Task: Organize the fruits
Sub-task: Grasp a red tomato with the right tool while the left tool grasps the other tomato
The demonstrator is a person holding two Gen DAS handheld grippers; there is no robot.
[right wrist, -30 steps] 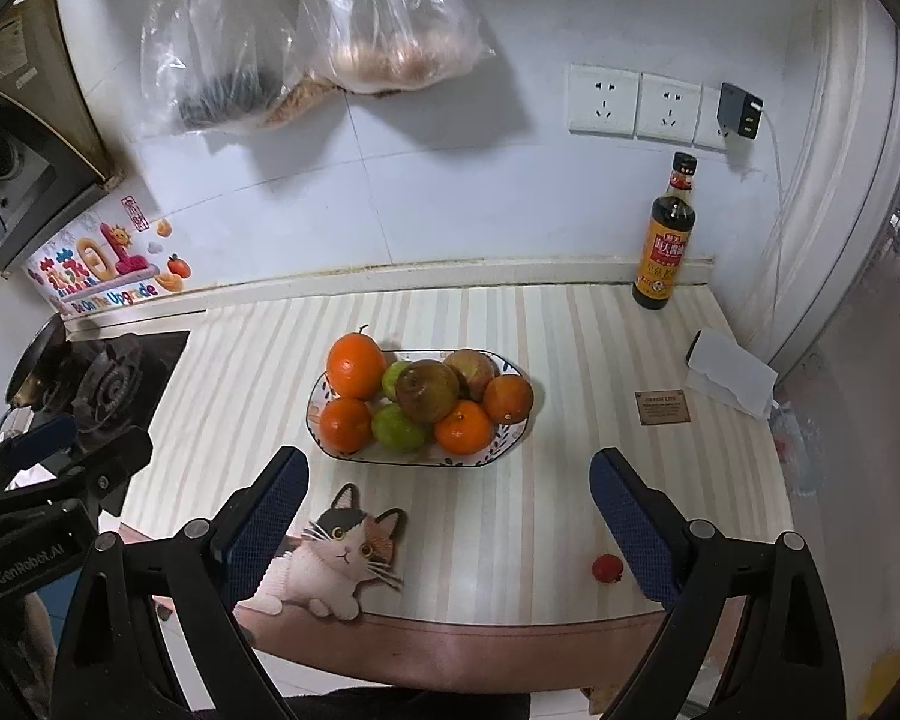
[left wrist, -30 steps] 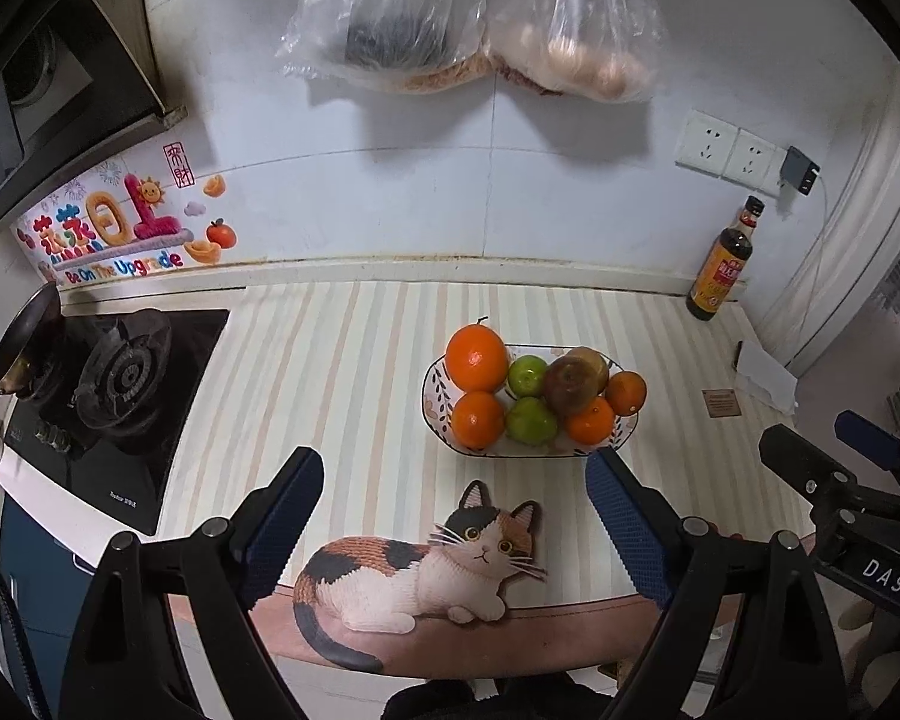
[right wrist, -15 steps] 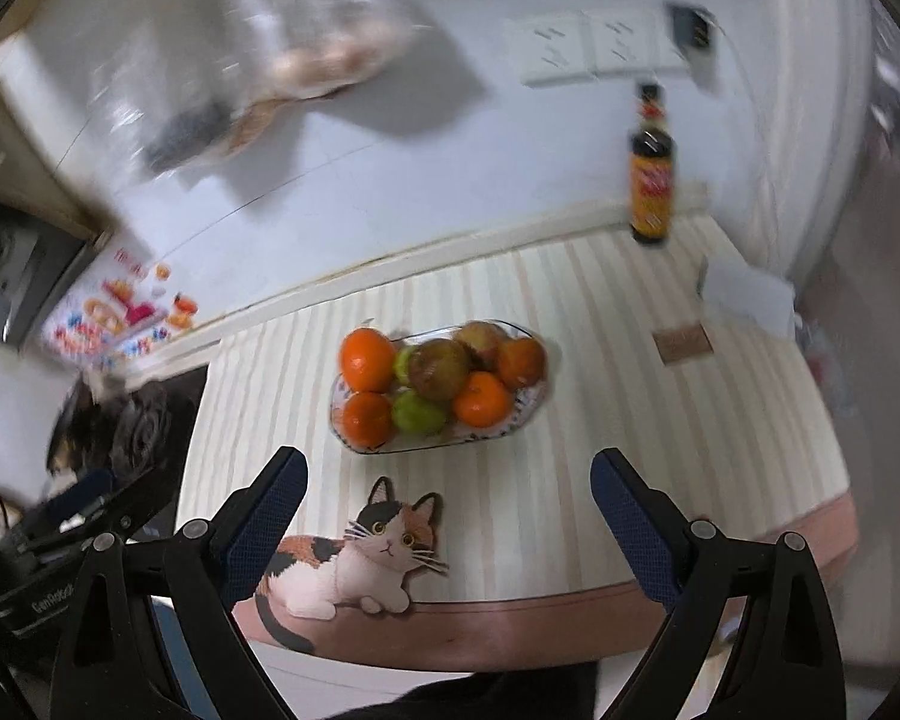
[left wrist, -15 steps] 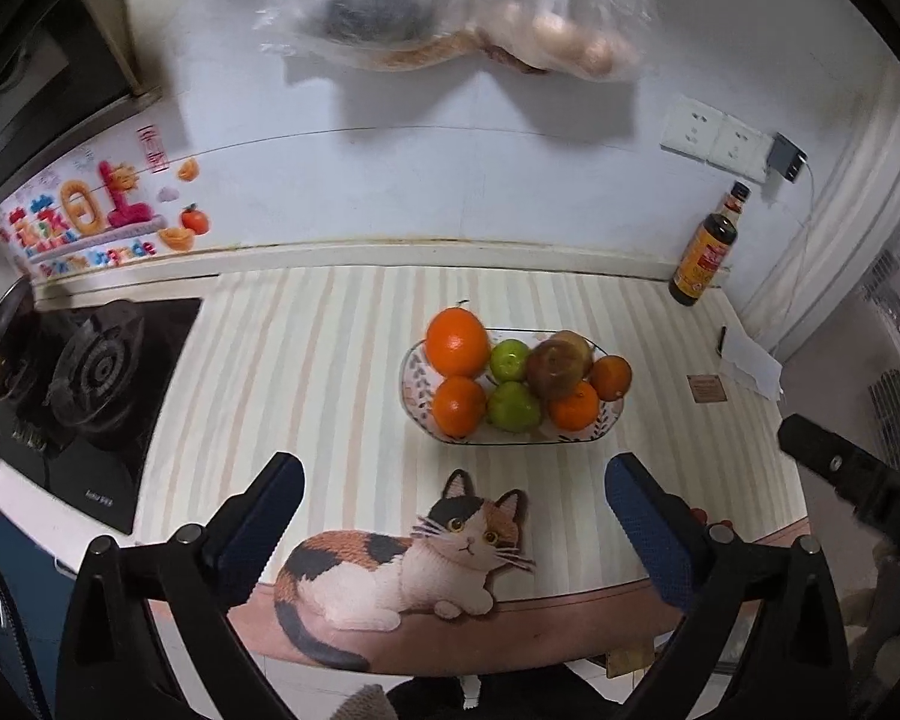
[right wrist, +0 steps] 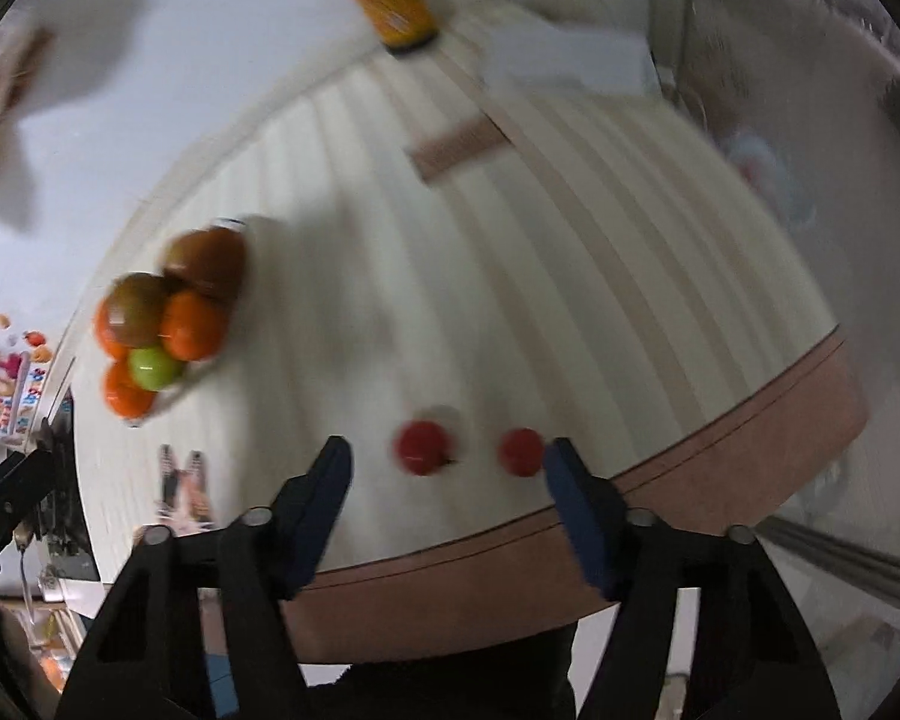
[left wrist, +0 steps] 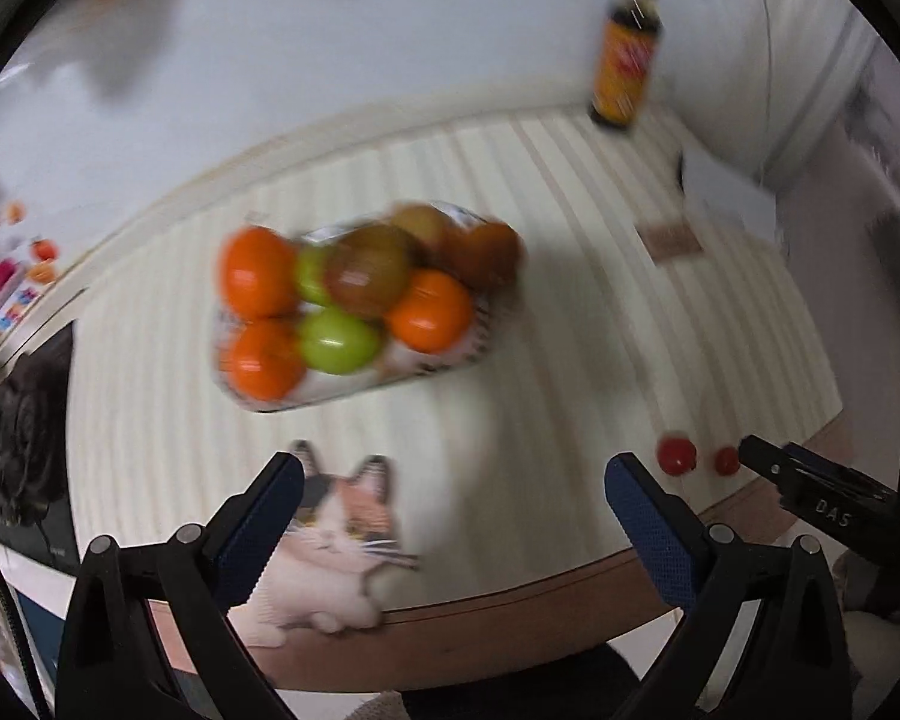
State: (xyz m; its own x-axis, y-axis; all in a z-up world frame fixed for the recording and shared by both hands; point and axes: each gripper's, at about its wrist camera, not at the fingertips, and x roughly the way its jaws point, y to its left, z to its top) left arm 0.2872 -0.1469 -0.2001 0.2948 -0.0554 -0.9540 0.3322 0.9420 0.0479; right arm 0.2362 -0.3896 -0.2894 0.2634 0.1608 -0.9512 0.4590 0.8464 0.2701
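Observation:
A patterned bowl (left wrist: 342, 387) heaped with oranges, green fruits and brownish fruits sits mid-counter; it also shows at the left of the right wrist view (right wrist: 150, 414). Two small red fruits (right wrist: 423, 447) (right wrist: 521, 451) lie near the counter's front edge, just ahead of my right gripper (right wrist: 447, 459), which is open and empty. They also show in the left wrist view (left wrist: 677, 456) (left wrist: 726, 461). My left gripper (left wrist: 450, 480) is open and empty, above the front of the counter. Both views are motion-blurred.
A cat-shaped mat (left wrist: 330, 546) lies at the front edge. A dark sauce bottle (left wrist: 624, 66) stands by the back wall, with a white paper (left wrist: 729, 195) and a small brown card (left wrist: 669, 240) on the right. A gas hob (left wrist: 27, 438) is at left.
Both grippers have swung right and tilted down toward the counter's front right. The two red fruits now lie right in front of the right gripper. Both stay open.

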